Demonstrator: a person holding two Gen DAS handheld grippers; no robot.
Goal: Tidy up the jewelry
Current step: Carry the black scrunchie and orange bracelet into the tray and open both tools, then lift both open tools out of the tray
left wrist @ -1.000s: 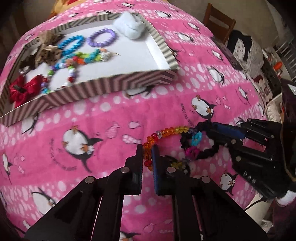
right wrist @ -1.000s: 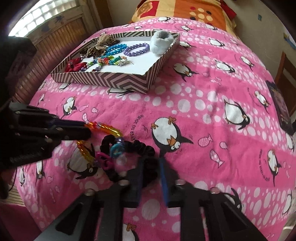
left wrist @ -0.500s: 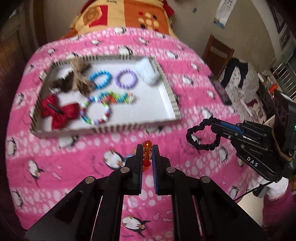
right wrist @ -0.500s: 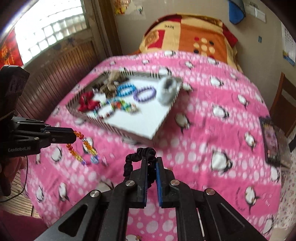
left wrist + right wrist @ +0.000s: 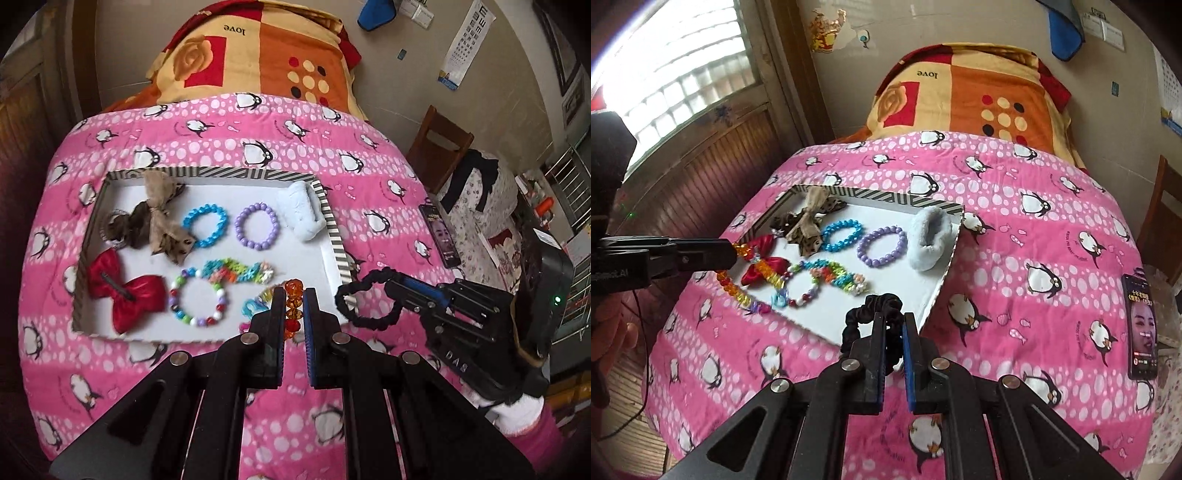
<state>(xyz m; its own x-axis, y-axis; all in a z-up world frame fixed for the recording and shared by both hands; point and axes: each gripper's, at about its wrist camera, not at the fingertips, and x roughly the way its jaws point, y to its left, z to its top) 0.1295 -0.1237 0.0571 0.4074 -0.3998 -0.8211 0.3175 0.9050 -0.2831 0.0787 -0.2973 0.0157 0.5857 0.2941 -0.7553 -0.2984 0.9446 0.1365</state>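
Gripping an orange bead bracelet [image 5: 293,308], left claw [image 5: 294,314]; right claw [image 5: 894,334] clamps a black scrunchie [image 5: 866,314] above the tray [image 5: 334,229].

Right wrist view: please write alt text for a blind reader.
Right tongs grip a black scrunchie above the striped tray of bracelets and bows on a pink penguin blanket. At left, the left tongs hold an orange bead strand.

Daylight enters through the window [image 5: 676,74] at upper left of the right wrist view; panes blown out to white. Room evenly lit, shadows soft. Heavy fisheye bending, dark vignette at corners. Pink penguin blanket [image 5: 1015,236] sharp at centre, slightly smeared toward the edges.
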